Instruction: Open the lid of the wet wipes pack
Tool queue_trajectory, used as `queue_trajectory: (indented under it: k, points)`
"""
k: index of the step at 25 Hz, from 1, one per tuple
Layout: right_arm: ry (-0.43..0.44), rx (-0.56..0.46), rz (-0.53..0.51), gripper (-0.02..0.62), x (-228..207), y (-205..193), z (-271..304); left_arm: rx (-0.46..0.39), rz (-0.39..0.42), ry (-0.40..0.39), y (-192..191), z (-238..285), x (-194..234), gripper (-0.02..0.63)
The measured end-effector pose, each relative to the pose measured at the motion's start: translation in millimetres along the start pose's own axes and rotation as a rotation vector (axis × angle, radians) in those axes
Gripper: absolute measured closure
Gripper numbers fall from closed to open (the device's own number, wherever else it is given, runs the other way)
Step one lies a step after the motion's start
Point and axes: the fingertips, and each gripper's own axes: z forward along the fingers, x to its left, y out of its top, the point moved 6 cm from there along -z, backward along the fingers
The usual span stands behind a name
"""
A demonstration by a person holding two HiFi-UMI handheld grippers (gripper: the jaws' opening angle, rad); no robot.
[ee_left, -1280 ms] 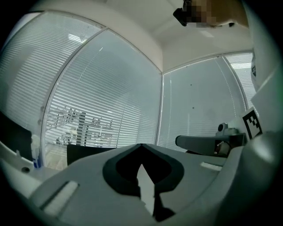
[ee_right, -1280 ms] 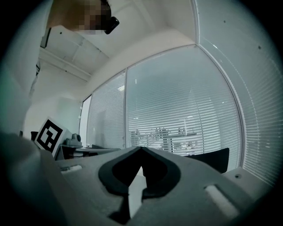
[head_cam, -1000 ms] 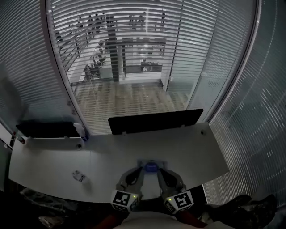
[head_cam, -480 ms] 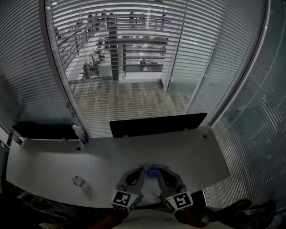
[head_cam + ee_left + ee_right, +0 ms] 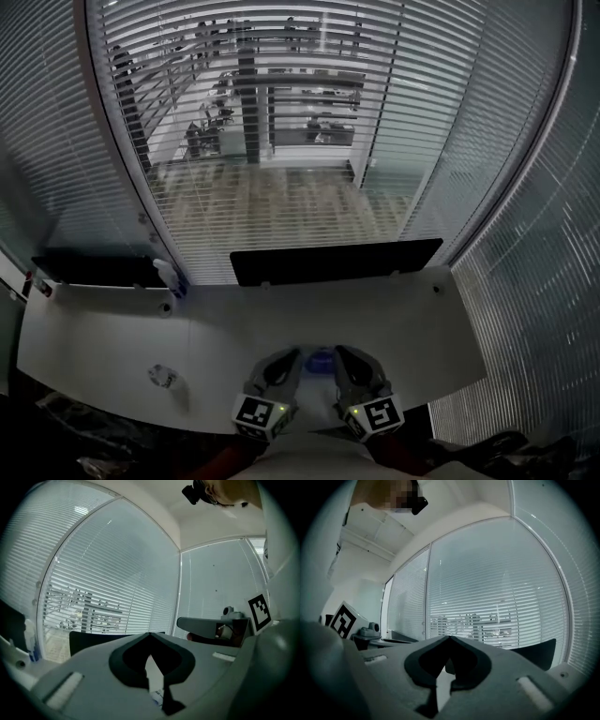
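— Nearest first. Left side?
— Left gripper (image 5: 294,354): bottom centre of the head view, pointing up-frame. In the left gripper view my two fingers meet tip to tip. Clenched, nothing pinched. Through the slit below the tips a scrap of the wet wipes pack (image 5: 158,696) shows, blue and white.
— Right side?
— Right gripper (image 5: 341,352): just right of the left one, same posture. Fingers pressed together, empty. Pale desk surface shows through the slit.
— And the pack?
— Flat on the white desk (image 5: 412,328), lower centre, between the two grippers' front ends, blue patch facing up. Can't tell if either tip touches it. Too small to read the lid.
— Further out?
— Crumpled clear thing (image 5: 162,375) at lower left, well apart from both grippers. Spray bottle (image 5: 169,277) at the desk's far left edge. Black screen (image 5: 337,261) along the far edge, centre. Slatted blinds (image 5: 281,112) fill the upper frame.
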Motion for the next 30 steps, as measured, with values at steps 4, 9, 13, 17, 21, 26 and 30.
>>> queue_trajectory:
  k: [4,9,13,17,21,26,30]
  points:
    - [0.016,0.009,-0.021,0.595,-18,-5,1,0.025,-0.018,0.028,-8,11,-3,0.604]
    - [0.017,0.030,-0.011,0.595,-35,-21,2,0.028,-0.019,0.030,-15,25,-7,0.604]
    - [0.023,0.025,-0.006,0.595,-43,-30,1,0.036,-0.009,0.040,-23,35,-8,0.604]
    - [0.042,0.051,-0.008,0.595,-44,-24,6,0.061,0.000,0.046,-20,43,-7,0.604]
    - [0.044,0.064,-0.030,0.595,-48,-29,13,0.065,0.007,0.045,-19,48,0,0.604]
    - [0.043,0.114,-0.028,0.595,-52,-58,17,0.105,-0.014,0.050,-41,52,10,0.604]
    - [0.074,0.130,-0.064,0.595,-51,-47,21,0.118,-0.006,0.060,-42,52,11,0.604]
